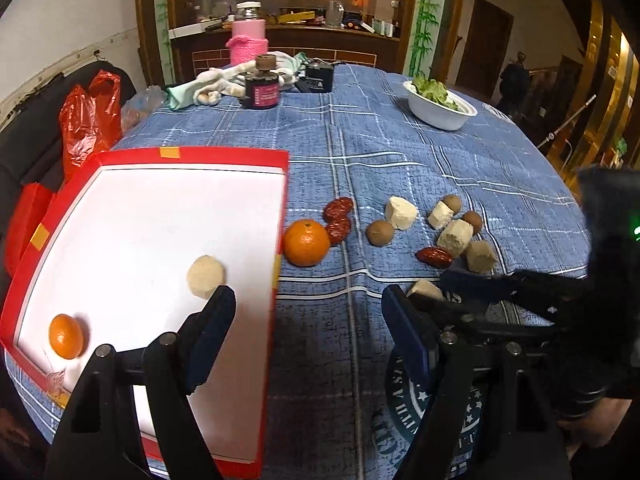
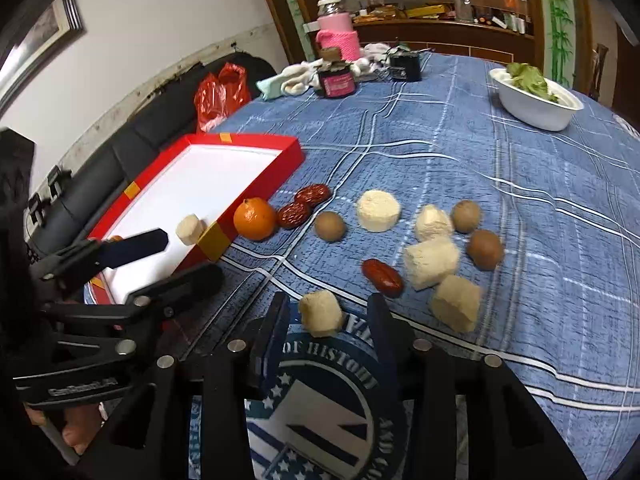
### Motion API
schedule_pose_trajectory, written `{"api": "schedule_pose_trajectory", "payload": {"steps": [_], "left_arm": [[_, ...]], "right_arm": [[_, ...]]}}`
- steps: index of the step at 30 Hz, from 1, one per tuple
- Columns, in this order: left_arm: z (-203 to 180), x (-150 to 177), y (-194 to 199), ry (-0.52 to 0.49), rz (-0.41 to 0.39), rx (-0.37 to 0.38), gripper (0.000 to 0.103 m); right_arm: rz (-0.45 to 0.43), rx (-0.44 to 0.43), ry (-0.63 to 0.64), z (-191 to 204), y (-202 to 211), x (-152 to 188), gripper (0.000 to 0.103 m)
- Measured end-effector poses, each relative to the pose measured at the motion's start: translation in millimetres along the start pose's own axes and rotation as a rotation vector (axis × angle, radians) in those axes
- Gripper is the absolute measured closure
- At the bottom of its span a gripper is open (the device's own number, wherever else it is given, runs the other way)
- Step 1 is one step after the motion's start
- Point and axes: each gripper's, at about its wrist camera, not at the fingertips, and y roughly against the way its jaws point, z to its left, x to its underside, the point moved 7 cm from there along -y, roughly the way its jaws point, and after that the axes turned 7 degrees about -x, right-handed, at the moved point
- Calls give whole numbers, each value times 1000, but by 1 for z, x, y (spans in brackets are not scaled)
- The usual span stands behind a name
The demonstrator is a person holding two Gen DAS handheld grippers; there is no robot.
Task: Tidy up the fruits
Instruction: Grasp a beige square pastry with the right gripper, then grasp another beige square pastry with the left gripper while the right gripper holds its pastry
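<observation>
Right hand-held gripper point(image 2: 330, 316) straddles a pale chunk point(image 2: 321, 313), seemingly unclamped; left hand-held gripper point(image 1: 308, 300) gapes empty beside the tray point(image 1: 224, 157).

Tray point(image 1: 160, 156) left of fruits point(image 1: 400, 224)

A: From here I see a blue, white-lined plaid cloth point(image 2: 500, 184) on the table, and a red, white-floored box point(image 1: 224, 157) left of my tongs.

B: I see orange mandarins point(image 1: 306, 242), dark red dates point(image 2: 382, 277).
</observation>
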Motion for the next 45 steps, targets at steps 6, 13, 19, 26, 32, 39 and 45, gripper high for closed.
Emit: {"api": "schedule_pose_trajectory", "payload": {"steps": [6, 13, 19, 26, 32, 39, 45], "left_arm": [[7, -4, 5, 17, -23, -6, 27], [-44, -5, 2, -71, -14, 67, 27], [-113, 1, -9, -150, 24, 131, 28], [-171, -6, -28, -190, 28, 118, 28], [-179, -13, -46, -206, 10, 64, 30], [-172, -16, -45, -210, -23, 51, 54], [-152, -7, -47, -136, 42, 117, 54]], "right_arm": [[1, 36, 24, 4, -12, 3, 78], [-91, 71, -63, -29, 36, 15, 78], [-213, 159, -233, -100, 95, 36, 77], [-351, 147, -290, -125, 124, 30, 77], [-393, 103, -329, -133, 134, 31, 77], [-381, 81, -307, -126, 127, 30, 77], [-381, 95, -301, -124, 125, 30, 77]]}}
